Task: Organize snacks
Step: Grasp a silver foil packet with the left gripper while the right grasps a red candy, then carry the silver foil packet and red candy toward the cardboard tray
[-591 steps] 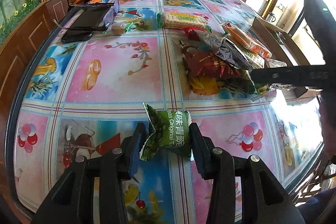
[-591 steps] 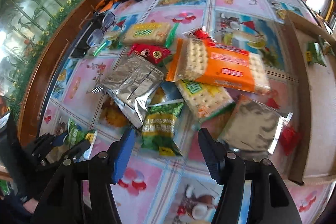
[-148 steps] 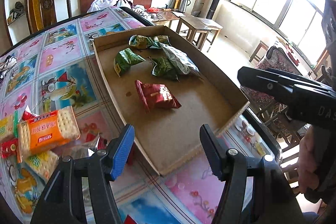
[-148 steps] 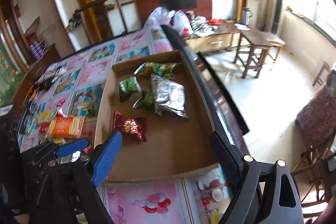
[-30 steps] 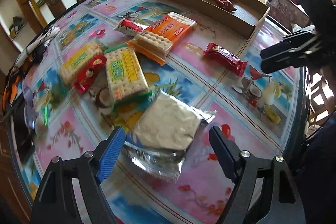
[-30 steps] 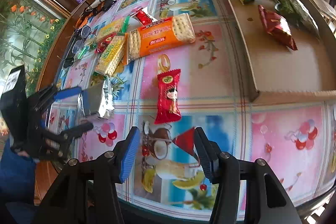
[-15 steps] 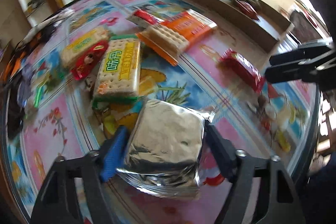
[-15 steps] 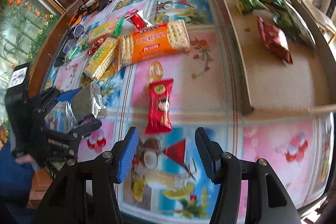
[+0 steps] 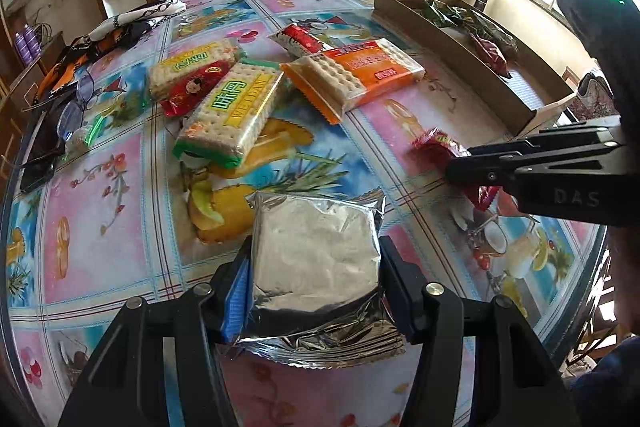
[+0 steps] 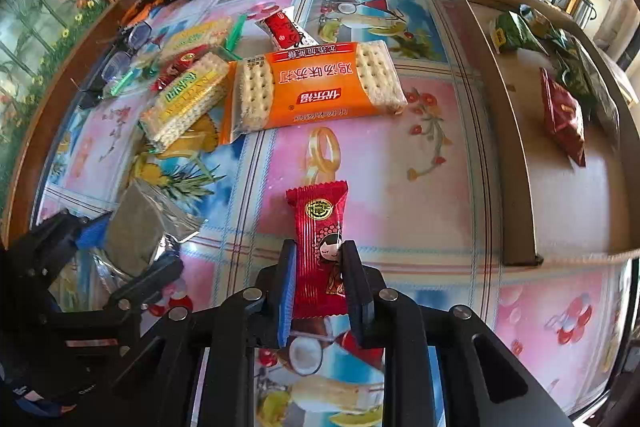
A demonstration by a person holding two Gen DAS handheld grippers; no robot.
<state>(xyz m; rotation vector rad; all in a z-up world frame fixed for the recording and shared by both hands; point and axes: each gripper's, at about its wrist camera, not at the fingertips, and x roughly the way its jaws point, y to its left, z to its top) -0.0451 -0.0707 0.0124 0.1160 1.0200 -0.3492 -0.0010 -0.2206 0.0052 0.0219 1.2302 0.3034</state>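
Gripping snacks, both claws have just been closing: the right claw [image 10: 318, 279] pinches a red candy [image 10: 319, 251], the left claw [image 9: 314, 287] squeezes a foil pack [image 9: 316, 255], both low over the desk [image 9: 104, 211]. Green and red packets already lie in the box [image 10: 516, 163]; cracker packs [image 10: 316, 91] and small sweets remain outside, so roughly half seems done.
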